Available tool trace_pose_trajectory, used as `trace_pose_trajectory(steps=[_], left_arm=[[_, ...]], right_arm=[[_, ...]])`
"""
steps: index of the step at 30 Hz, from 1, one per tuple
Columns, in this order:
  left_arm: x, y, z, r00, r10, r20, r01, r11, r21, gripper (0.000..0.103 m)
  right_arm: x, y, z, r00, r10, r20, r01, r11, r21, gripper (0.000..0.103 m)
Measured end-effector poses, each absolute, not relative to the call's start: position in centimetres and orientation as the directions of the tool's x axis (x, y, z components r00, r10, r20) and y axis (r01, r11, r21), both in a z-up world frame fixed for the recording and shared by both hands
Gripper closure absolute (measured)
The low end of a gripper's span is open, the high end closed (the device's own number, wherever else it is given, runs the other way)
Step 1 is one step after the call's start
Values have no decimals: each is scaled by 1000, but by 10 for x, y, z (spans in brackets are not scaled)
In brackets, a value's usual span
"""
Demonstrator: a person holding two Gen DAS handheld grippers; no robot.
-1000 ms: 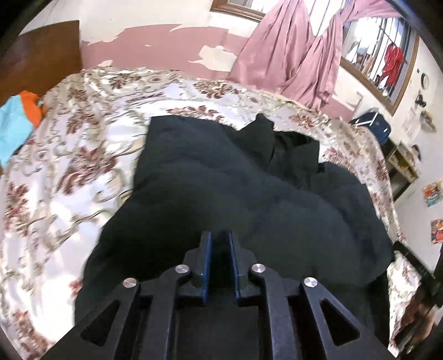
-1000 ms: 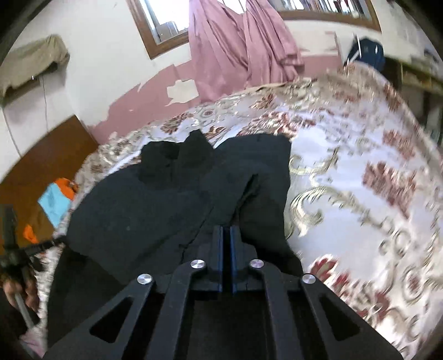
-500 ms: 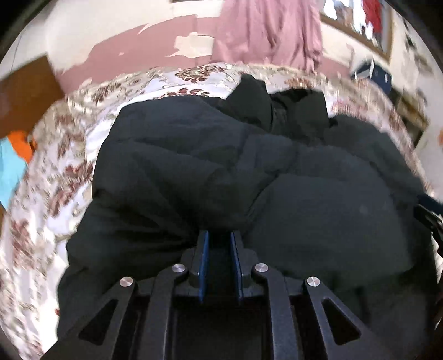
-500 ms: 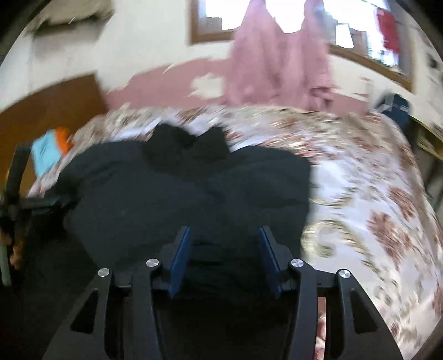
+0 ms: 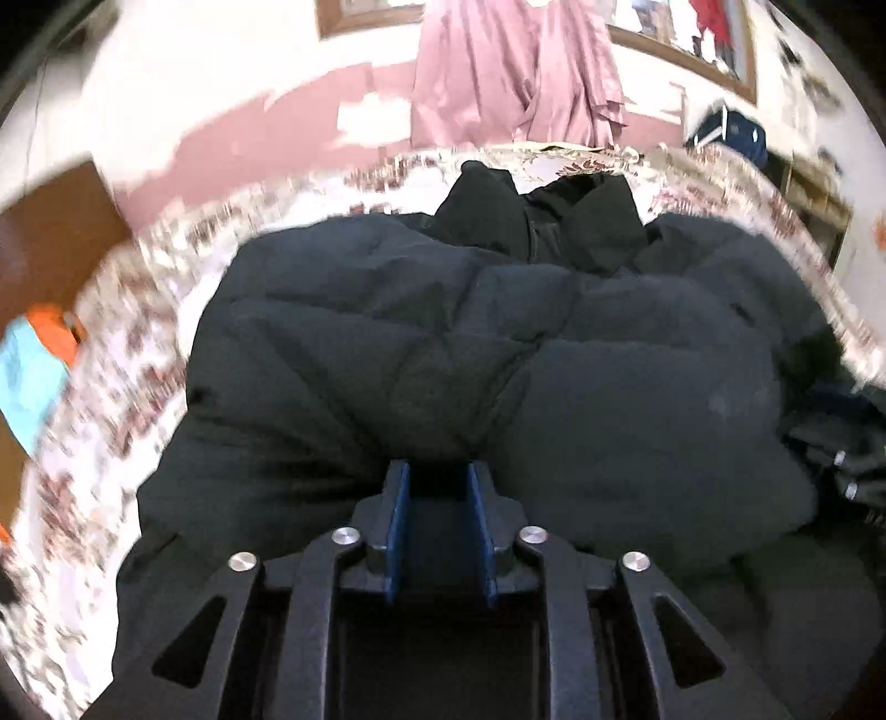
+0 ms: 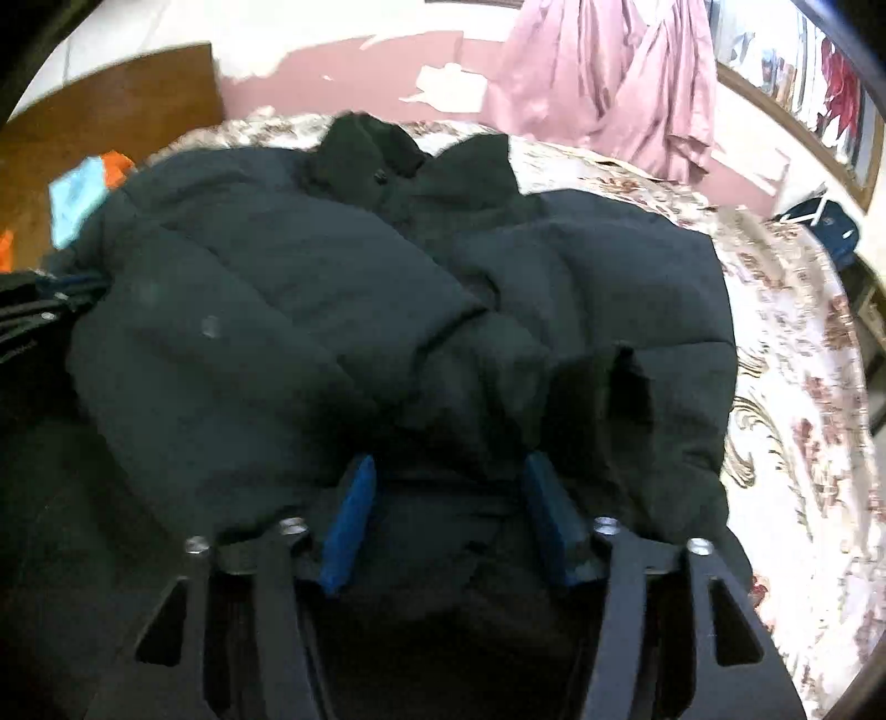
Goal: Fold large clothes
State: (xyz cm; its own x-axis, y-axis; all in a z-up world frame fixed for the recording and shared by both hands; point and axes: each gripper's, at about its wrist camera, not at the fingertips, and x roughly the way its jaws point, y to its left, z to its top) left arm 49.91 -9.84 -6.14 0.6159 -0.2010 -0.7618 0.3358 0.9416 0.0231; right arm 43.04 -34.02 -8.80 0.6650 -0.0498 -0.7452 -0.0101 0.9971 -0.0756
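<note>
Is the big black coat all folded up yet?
Partly. The coat lies on the bed with its bottom half doubled up toward the collar. Both grippers are letting go: the right gripper and the left gripper have jaws opening, with coat fabric still between them. The bundle is still wide and puffy, so it probably needs another fold and some smoothing.

A home bedroom: floral bedspread (image 5: pixel 111 387), pink curtains (image 5: pixel 515 72) at a wood-framed window (image 5: pixel 343 22), peeling pink wall (image 5: pixel 266 133).

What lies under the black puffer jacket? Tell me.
The black puffer jacket lies on a floral bedspread, which shows around its edges. Whatever sits directly beneath the jacket's middle is covered and cannot be seen.
</note>
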Motion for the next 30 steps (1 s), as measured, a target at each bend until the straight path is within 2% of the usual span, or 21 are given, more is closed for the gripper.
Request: trace_pose_trajectory(steps=[2,4,5,7,9,10,11,12,15,18,20,23,25,28,30], left_arm=[[507,-86,-46,535,-260,-804,326,941,-88,67],[514,-76,-31,503,-280,-817,279,948,-153,50],[519,-73,-23,506,-271,-819,256,954,-158,46],[531,-71,-8,519,-255,-816,226,961,-157,24],[547,-70,2,525,-288,-801,217,955,-201,10],[557,-70,5,520,-305,-798,204,951,-231,6],[572,-71,5,501,-319,-804,181,948,-264,6],[586,-73,3,473,-333,-816,154,943,-295,5],[623,-75,-10,395,-402,-826,67,909,-410,3],[653,-75,-15,445,-408,-797,-9,888,-459,0],[673,-82,-14,491,-371,-788,-11,902,-432,0],[700,-104,-9,561,-286,-777,51,949,-312,0],[712,-121,-2,629,-239,-740,99,968,-230,0],[727,-145,-3,651,-255,-715,177,967,-184,0],[739,-159,-9,616,-280,-736,208,959,-191,0]], right_arm=[[422,-346,-74,666,1,-746,-26,999,-22,37],[417,-353,-57,666,30,-745,-36,999,9,35],[418,-357,-49,663,28,-748,-30,999,10,30],[423,-367,-34,655,18,-755,-14,1000,11,25],[434,-374,-23,641,20,-768,0,1000,26,16],[442,-380,-19,627,10,-779,22,999,30,12],[452,-384,-16,616,-2,-788,47,998,35,5],[461,-388,-14,615,-1,-789,60,997,45,3],[497,-398,-11,620,24,-784,67,994,84,2],[534,-404,-11,646,23,-763,73,993,92,2],[558,-403,-11,670,10,-742,70,994,77,2],[597,-401,-13,688,2,-726,72,995,71,2],[622,-399,-14,688,11,-725,74,994,85,1],[660,-399,-19,673,-53,-738,165,983,80,1],[676,-404,-23,667,-21,-745,196,969,149,1]])
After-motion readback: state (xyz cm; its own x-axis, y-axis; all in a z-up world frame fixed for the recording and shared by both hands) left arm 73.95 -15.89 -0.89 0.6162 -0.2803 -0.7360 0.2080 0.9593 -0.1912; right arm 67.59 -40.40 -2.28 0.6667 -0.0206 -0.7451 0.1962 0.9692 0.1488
